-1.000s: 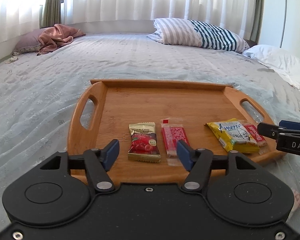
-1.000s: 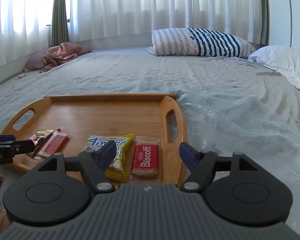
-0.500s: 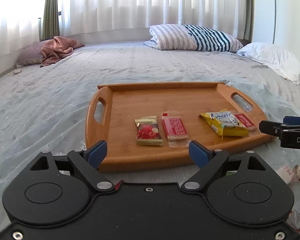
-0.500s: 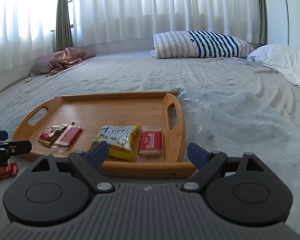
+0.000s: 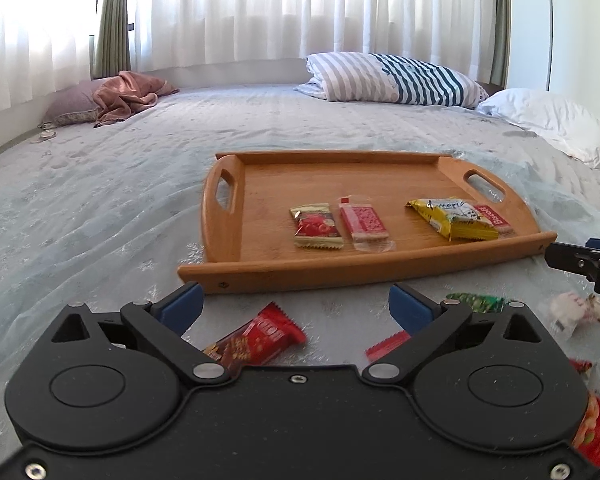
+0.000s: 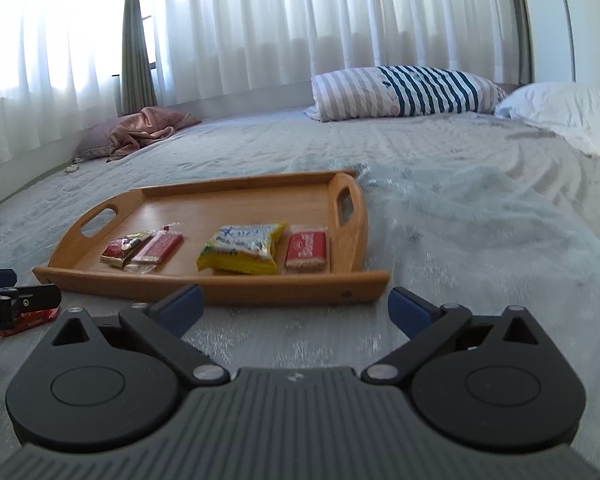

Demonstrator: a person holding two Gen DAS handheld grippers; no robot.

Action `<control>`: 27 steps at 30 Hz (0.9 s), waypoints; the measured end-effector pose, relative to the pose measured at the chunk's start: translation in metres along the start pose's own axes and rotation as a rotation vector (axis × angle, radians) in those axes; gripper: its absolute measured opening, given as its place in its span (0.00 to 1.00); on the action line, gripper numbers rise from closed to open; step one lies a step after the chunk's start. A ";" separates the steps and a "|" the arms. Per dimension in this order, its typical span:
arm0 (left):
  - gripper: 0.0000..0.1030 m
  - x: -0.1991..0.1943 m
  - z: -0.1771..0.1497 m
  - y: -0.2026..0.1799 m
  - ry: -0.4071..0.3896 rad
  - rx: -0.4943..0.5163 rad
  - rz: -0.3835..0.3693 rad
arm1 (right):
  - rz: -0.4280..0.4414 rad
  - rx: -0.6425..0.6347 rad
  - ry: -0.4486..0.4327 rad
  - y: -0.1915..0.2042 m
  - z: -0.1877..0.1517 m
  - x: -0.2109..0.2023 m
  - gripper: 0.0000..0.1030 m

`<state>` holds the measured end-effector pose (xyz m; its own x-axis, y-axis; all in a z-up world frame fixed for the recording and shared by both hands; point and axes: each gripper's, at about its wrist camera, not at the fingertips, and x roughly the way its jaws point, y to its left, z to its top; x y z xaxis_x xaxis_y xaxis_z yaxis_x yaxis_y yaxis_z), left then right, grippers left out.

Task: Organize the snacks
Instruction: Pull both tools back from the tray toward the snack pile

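A wooden tray (image 5: 260,188) (image 6: 228,200) lies on the bed. In it lie a red-gold packet (image 5: 315,226), a pink wafer packet (image 5: 362,222), a yellow packet (image 5: 452,218) (image 6: 244,248) and a red Biscoff packet (image 5: 494,216) (image 6: 306,250). My left gripper (image 5: 296,306) is open and empty, just before the tray's near edge, above a red bar (image 5: 260,340) on the bedspread. A small red wrapper (image 5: 386,346), a green packet (image 5: 476,302) and other snacks (image 5: 572,314) lie to the right. My right gripper (image 6: 294,304) is open and empty near the tray's front right corner.
A striped pillow (image 5: 392,78) and a white pillow (image 5: 548,124) lie at the far right, and a pink cloth on a cushion (image 5: 120,98) at the far left. White curtains hang behind. The bedspread (image 6: 480,220) stretches right of the tray.
Both grippers have drawn back from the tray and opened wider. Loose snacks on the bedspread have come into the left wrist view.
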<state>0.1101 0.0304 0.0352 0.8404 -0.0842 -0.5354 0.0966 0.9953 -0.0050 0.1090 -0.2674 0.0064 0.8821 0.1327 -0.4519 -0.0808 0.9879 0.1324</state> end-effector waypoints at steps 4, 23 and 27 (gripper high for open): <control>0.98 -0.007 -0.008 0.003 -0.029 -0.010 0.005 | -0.013 -0.014 -0.001 0.001 -0.007 -0.005 1.00; 0.99 -0.001 -0.027 0.024 0.029 -0.071 0.024 | -0.069 -0.043 0.023 0.014 -0.033 -0.020 1.00; 0.99 0.004 -0.031 0.024 0.054 -0.078 0.034 | -0.082 -0.055 0.036 0.017 -0.039 -0.017 1.00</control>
<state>0.0992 0.0552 0.0070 0.8124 -0.0493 -0.5811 0.0245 0.9984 -0.0504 0.0742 -0.2499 -0.0180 0.8696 0.0526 -0.4909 -0.0349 0.9984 0.0452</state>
